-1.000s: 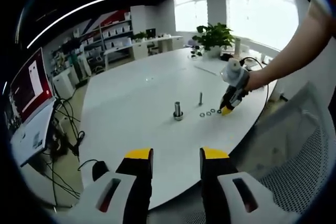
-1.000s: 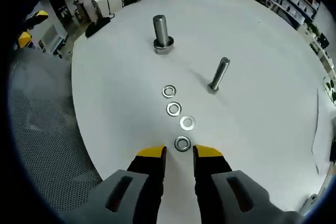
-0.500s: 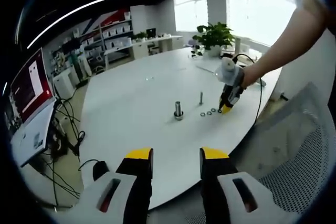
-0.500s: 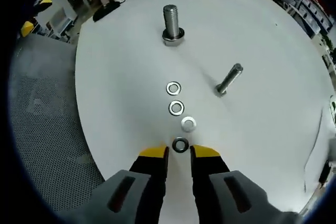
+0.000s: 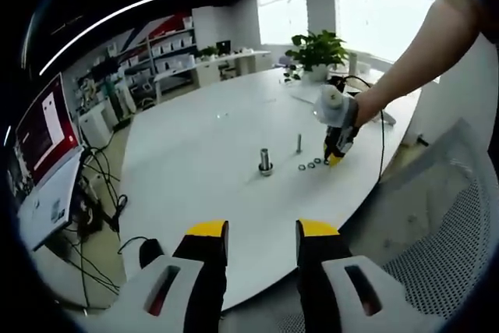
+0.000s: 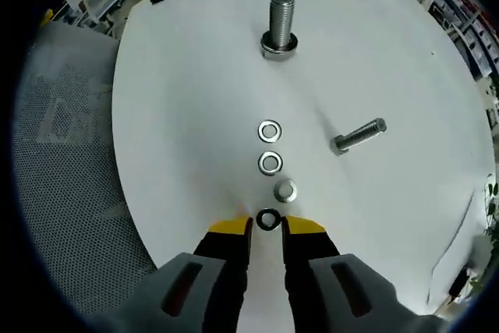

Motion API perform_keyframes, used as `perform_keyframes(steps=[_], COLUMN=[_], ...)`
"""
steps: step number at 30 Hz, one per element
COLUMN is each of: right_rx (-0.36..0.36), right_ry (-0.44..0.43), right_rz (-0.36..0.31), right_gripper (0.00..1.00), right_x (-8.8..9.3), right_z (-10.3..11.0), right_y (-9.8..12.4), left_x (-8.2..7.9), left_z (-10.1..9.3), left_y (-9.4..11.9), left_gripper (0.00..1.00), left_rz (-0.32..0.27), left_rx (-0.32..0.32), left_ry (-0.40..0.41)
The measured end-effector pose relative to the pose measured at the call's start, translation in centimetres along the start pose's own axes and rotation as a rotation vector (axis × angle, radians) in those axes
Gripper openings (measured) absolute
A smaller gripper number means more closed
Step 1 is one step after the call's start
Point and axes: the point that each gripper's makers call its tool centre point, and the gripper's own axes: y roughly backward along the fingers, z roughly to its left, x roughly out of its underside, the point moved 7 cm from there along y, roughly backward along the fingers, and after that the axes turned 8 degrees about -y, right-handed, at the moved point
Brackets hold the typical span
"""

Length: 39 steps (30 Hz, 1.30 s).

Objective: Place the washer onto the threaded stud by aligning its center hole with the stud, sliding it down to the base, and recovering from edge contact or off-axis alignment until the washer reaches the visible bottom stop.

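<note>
Right gripper view: the right gripper [image 6: 267,226] is reaching down to the white table [image 6: 195,99], its yellow-tipped jaws slightly apart with the nearest washer [image 6: 268,219] lying between the tips, not clamped. Three more washers are lying in a row toward the upright stud [image 6: 280,25]. Left gripper [image 5: 260,230] is hanging apart off the table's edge.

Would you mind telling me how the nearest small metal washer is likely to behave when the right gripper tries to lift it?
The flat metal washer lies flush on the smooth white table, so the yellow-tipped right gripper may struggle to catch its thin edge. It looks light and rigid, so it would probably slide or skate rather than bend.
</note>
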Motion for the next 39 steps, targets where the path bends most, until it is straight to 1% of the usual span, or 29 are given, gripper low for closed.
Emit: perform_keyframes(steps=[1,3,6,9,11,14,19,21,24,30,32,34,35,39], right_rx=[0.001,0.009,0.020,0.025,0.028,0.033,0.040,0.039,0.033,0.037,0.025,0.013,0.012,0.018], right_ry=[0.005,0.042,0.059,0.055,0.050,0.033,0.035,0.021,-0.025,-0.041,-0.065,-0.105,-0.105,-0.100], right_rz=[0.010,0.042,0.087,0.102,0.101,0.083,0.054,0.029,-0.004,-0.050,-0.074,-0.114,-0.124,-0.132], right_gripper=[0.17,0.16,0.16,0.16,0.16,0.16,0.15,0.15,0.14,0.14,0.14,0.13,0.13,0.13], right_x=[-0.1,-0.3,-0.6,-0.7,-0.6,-0.4,-0.1,0.0,0.2,0.6,0.7,0.9,1.1,1.1], right_z=[0.0,0.0,0.3,0.2,0.2,0.3,0.3,-0.1,-0.2,0.3,0.1,0.0,0.0,0.3], right_y=[0.0,0.0,0.0,-0.1,-0.1,0.0,0.0,-0.1,-0.1,0.2,0.2,0.2,0.2,0.3], left_x=[0.0,0.0,0.0,-0.1,0.0,0.0,0.0,0.0,0.0,0.0,0.1,0.1,0.2,0.1], left_z=[0.0,-0.1,-0.1,0.0,0.0,0.0,0.0,0.0,0.0,0.1,0.1,0.0,0.0,0.1], left_y=[0.0,0.0,0.0,0.1,0.1,0.1,0.1,0.1,0.1,0.1,0.1,0.0,0.0,0.0], left_gripper=[0.32,0.32,0.32,0.32,0.32,0.32,0.32,0.32,0.32,0.32,0.32,0.32,0.32,0.32], left_rz=[0.001,0.002,0.003,-0.005,-0.004,-0.002,0.000,0.000,0.002,0.001,0.004,0.011,0.012,0.009], left_rx=[0.000,0.000,-0.001,-0.006,-0.008,-0.009,-0.009,-0.009,-0.014,-0.017,-0.016,-0.014,-0.014,-0.015], left_ry=[-0.002,-0.006,-0.008,-0.003,-0.004,-0.006,-0.006,-0.008,-0.009,-0.005,-0.006,-0.008,-0.009,-0.005])
